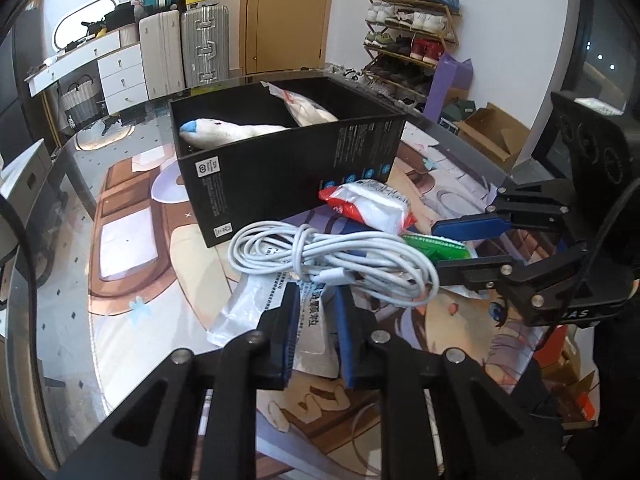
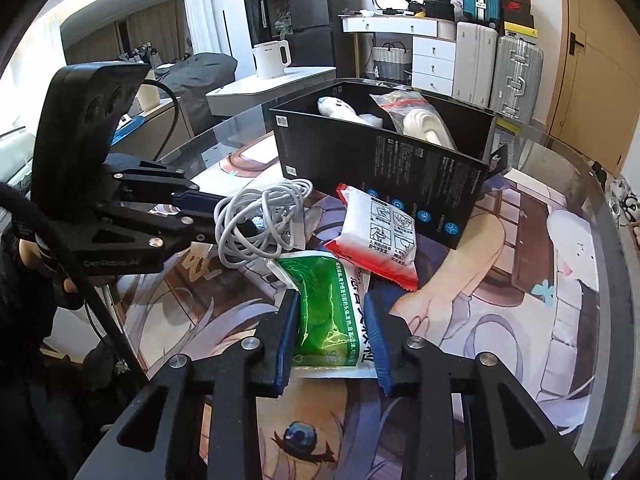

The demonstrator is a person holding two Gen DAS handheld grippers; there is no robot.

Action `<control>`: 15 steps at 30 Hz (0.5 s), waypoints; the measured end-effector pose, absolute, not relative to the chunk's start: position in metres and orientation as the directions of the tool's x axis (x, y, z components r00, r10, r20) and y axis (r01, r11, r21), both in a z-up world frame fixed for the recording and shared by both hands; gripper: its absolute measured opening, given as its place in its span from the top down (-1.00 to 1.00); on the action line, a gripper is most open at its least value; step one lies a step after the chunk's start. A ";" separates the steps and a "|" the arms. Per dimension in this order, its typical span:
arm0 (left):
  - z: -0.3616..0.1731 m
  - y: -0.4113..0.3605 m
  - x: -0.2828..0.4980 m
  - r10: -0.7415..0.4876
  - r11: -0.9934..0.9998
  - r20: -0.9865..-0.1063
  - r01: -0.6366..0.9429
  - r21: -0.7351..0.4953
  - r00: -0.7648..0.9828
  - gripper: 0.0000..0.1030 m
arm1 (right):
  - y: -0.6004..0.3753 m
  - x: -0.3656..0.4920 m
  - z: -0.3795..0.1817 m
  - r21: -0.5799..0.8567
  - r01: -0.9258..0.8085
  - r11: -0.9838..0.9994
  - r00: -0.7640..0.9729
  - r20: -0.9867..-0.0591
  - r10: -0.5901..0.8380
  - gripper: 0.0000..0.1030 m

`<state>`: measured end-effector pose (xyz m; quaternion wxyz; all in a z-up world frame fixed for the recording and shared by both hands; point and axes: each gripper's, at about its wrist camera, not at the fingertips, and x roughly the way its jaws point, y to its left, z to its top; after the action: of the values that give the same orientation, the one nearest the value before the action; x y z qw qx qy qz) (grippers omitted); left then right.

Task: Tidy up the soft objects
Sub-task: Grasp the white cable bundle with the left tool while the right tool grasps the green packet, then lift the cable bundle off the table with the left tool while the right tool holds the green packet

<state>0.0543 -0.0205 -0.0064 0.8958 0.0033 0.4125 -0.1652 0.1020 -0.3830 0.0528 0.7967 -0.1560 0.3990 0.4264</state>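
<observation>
Both wrist views look low and close across the counter [image 1: 120, 240], sharing the black box [image 1: 288, 160] at upper centre of frame.

Both grippers, left gripper [image 1: 317, 294] and right gripper [image 2: 333, 304], have matte black linkages, silver screws and blue finger pads; "GenRobot.AI" lettering marks the left.
</observation>
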 end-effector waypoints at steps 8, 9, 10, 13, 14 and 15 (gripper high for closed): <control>0.005 -0.012 0.045 -0.290 0.951 -0.722 0.272 -0.145 0.628 0.07 | -0.392 0.103 0.054 0.084 -0.789 0.608 0.335 -0.771 0.542 0.36; 0.006 -0.009 0.045 -0.289 0.953 -0.720 0.263 -0.153 0.630 0.06 | -0.393 0.103 0.054 0.084 -0.788 0.610 0.337 -0.770 0.542 0.36; 0.007 -0.007 0.044 -0.291 0.953 -0.718 0.257 -0.160 0.632 0.03 | -0.395 0.102 0.055 0.083 -0.787 0.611 0.339 -0.769 0.541 0.36; 0.009 -0.004 0.043 -0.307 0.950 -0.710 0.245 -0.193 0.634 0.03 | -0.401 0.102 0.059 0.081 -0.782 0.617 0.350 -0.763 0.543 0.36; 0.010 -0.003 0.044 -0.313 0.949 -0.707 0.243 -0.201 0.634 0.03 | -0.403 0.100 0.062 0.082 -0.782 0.618 0.351 -0.760 0.547 0.36; 0.011 -0.003 0.045 -0.318 0.947 -0.706 0.242 -0.211 0.633 0.02 | -0.406 0.100 0.065 0.083 -0.781 0.619 0.358 -0.754 0.552 0.36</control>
<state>0.0446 -0.0032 0.0109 0.9023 -0.0481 0.3993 -0.1552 0.0999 -0.4056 0.0650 0.8107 -0.1469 0.3903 0.4109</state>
